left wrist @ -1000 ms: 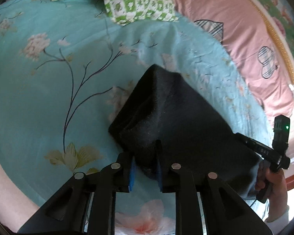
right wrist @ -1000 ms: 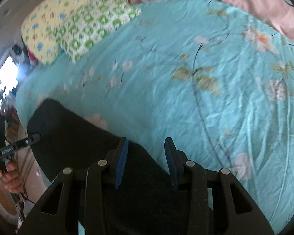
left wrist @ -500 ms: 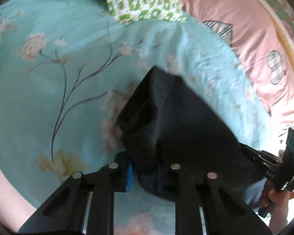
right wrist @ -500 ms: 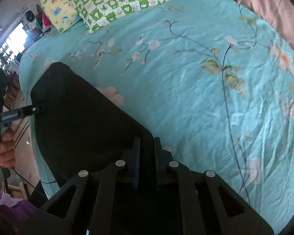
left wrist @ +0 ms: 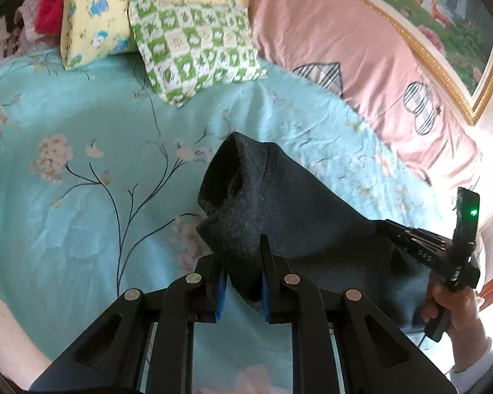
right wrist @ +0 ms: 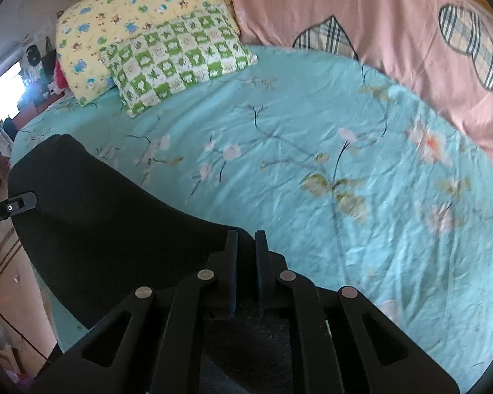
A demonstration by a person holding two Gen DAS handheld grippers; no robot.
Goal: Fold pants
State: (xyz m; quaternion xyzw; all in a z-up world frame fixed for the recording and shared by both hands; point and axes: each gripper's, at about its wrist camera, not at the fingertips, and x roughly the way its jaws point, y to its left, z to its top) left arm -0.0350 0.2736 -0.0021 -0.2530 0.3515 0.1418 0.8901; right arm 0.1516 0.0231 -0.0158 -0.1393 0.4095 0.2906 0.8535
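Note:
The dark grey pants are held up over the turquoise floral bedsheet, stretched between both grippers. My left gripper is shut on a bunched edge of the pants, which hang forward over its fingers. My right gripper is shut on the other edge of the pants. In the left wrist view the right gripper shows at the right, in a hand. In the right wrist view the tip of the left gripper shows at the left edge.
A green checked pillow and a yellow patterned pillow lie at the head of the bed. A pink quilt runs along the far side under a gold-framed picture. The bed edge and floor are at left.
Both grippers have lifted and tilted up, raising the pants off the sheet. The right gripper, open a second ago, has closed on the pants edge.

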